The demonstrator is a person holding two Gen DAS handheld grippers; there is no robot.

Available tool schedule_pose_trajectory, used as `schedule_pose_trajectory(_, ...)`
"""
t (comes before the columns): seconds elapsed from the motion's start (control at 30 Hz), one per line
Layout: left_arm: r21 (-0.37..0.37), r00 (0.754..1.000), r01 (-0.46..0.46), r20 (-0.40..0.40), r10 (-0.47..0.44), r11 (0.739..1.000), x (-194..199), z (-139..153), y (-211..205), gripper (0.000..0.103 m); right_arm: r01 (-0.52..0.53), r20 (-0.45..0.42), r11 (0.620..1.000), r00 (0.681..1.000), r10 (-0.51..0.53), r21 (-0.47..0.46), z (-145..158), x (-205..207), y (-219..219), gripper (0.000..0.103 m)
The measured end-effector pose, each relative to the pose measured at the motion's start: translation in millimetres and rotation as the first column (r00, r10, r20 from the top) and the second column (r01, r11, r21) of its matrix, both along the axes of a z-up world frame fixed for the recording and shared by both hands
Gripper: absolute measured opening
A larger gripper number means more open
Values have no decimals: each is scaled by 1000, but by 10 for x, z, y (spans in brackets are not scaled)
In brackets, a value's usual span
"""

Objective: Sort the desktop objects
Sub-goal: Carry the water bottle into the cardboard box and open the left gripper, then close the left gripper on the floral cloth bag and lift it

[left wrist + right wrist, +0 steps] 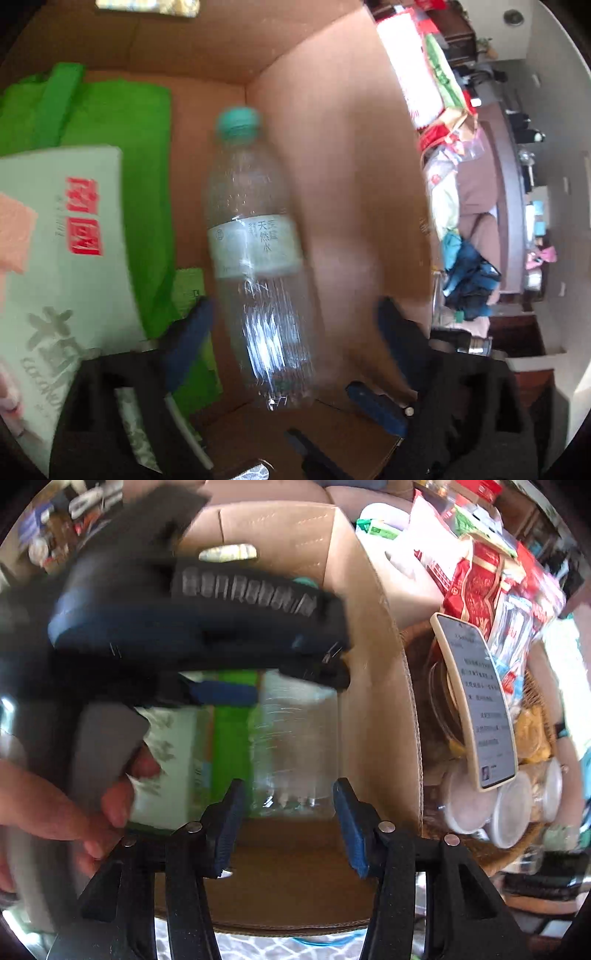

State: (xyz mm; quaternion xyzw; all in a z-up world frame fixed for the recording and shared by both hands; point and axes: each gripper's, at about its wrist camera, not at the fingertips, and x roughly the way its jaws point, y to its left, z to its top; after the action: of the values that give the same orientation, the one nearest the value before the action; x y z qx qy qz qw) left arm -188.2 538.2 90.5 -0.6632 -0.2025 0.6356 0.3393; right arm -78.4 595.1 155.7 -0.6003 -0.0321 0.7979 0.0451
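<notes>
A clear water bottle (pixel 258 254) with a teal cap lies blurred inside a cardboard box (pixel 332 147), label up. My left gripper (pixel 291 328) stands wide open around its lower half, and neither blue pad touches it. In the right wrist view the bottle's base (pixel 295 757) shows just past my right gripper (pixel 290 830), whose fingers stand apart without pressing on it. The left gripper's dark housing (pixel 166 627) fills the upper left there, held by a person's hand (pixel 92 794). Two dark blue fingers (pixel 373 406) show near the bottle's base in the left wrist view.
In the box lie a green fabric bag (pixel 122 122) and a white tissue pack (pixel 74 240) with red characters. To the right of the box wall (pixel 376 701) are a phone (pixel 476 709), red snack packs (pixel 480 579) and lidded tubs (pixel 509 812) in a wicker basket.
</notes>
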Motion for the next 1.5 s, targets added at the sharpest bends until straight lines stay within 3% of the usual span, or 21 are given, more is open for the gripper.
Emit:
schedule_pose_trajectory(0.03,12,1000,-11,-11,11,1000,0,78,-53,103,4,3,1000,1000,-4,-2,-3,5,-8,52)
schedule_pose_trajectory(0.1,16,999,-21,-39,22,1000,5,245,-207,103,13,-4,1000,1000,-13,-13,20,32,-26,66)
schedule_pose_trajectory(0.27,29,989,-28,-146,32,999,65,748,-749,103,43,-86,996,995,-50,-74,282,193,-47,68)
schedule_pose_trajectory(0.37,-9,970,-12,-242,10,1000,145,1044,-1096,103,54,-147,992,987,-70,-110,532,312,-97,71)
schedule_pose_trajectory(0.57,-92,914,-17,-404,-22,996,385,1453,-1943,103,28,-200,996,979,-45,-89,944,431,-562,81)
schedule_pose_trajectory(0.73,-124,888,-39,-459,-23,992,642,1477,-2645,103,-6,-242,995,970,-18,-99,1141,448,-1022,90)
schedule_pose_trajectory(0.8,-154,881,-32,-471,-44,988,715,1445,-2808,103,-15,-258,994,966,-14,-110,1180,440,-1215,102)
schedule_pose_trajectory(0.83,-172,878,-34,-475,-53,985,746,1428,-2889,103,-19,-265,993,964,-11,-113,1192,441,-1298,103)
schedule_pose_trajectory(1.17,-228,859,-103,-512,-29,968,754,1464,-3970,103,-102,-289,985,956,58,-139,1193,236,-2251,103)
schedule_pose_trajectory(1.5,-283,829,-264,-555,67,922,156,1277,-5343,103,-200,-306,966,941,143,-164,1049,-312,-3092,103)
